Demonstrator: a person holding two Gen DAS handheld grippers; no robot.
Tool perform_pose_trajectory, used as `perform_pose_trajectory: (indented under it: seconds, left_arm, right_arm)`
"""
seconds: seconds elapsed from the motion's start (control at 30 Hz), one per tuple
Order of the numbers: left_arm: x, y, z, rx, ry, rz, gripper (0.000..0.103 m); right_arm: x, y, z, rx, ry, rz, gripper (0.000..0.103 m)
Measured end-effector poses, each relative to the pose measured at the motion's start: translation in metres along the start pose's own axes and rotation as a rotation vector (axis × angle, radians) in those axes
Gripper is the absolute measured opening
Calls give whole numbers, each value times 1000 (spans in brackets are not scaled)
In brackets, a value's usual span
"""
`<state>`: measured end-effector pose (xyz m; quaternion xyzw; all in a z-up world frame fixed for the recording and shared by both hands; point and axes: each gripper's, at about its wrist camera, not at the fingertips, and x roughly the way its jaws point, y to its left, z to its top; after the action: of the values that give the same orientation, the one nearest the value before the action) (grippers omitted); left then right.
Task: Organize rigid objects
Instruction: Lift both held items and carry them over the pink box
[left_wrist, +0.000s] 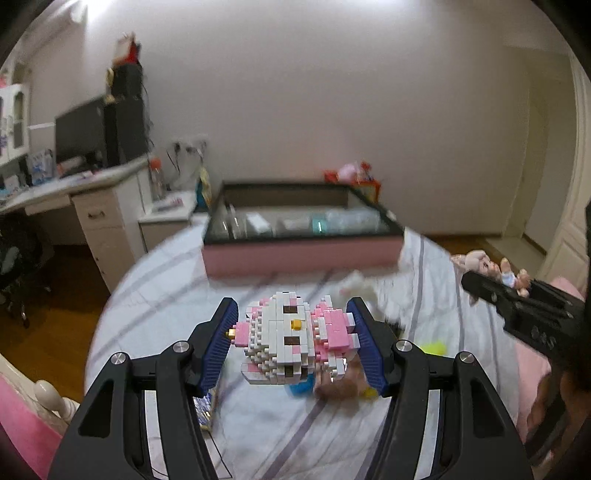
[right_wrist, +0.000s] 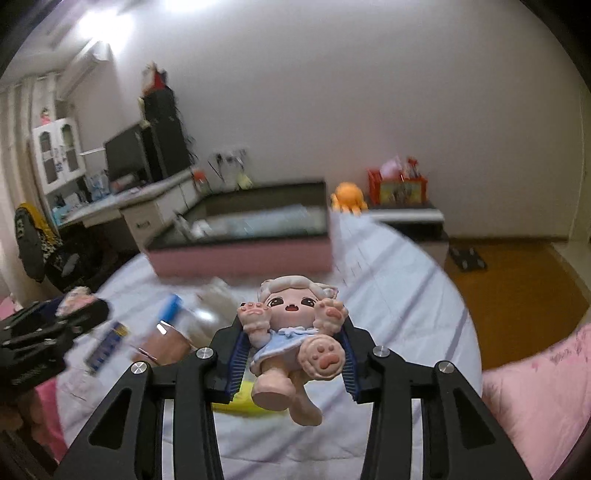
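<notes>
We hold 2 hand-held grippers, 1 in each hand, both tipped somewhat downward. Our left hand-held gripper (left_wrist: 293, 332) has its blue-padded jaws spread to a middling width and pressed against the 2 sides of a pink and white brick figure (left_wrist: 295, 338), carried clear of the bed. Our right hand-held gripper (right_wrist: 293, 354) has its jaws closer together, clamped on the body of a small doll (right_wrist: 291, 332), also lifted. From the right camera, part of our left wrist (right_wrist: 162, 341) shows, wearing a bracelet.

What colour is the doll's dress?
Light blue; the doll shows best in the right wrist view.
</notes>
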<state>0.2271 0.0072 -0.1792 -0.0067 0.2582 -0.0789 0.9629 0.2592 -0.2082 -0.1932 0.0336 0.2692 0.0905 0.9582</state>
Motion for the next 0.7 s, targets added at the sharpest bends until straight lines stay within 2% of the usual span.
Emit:
perform_pose_trajectory:
  seconds: [0.27,0.5,0.7]
  left_arm:
    - [-42,-8,37,8,-164,53,62]
    - [-76,-10,55,44,-283,116,62]
    - [-90,-11,62,56,-331,129,62]
  right_arm:
    - [-47,50,34,-80,-196,32,43]
    - [-71,66,47,-103,-283,41,43]
    - [-84,74,54,-110,-323,39,43]
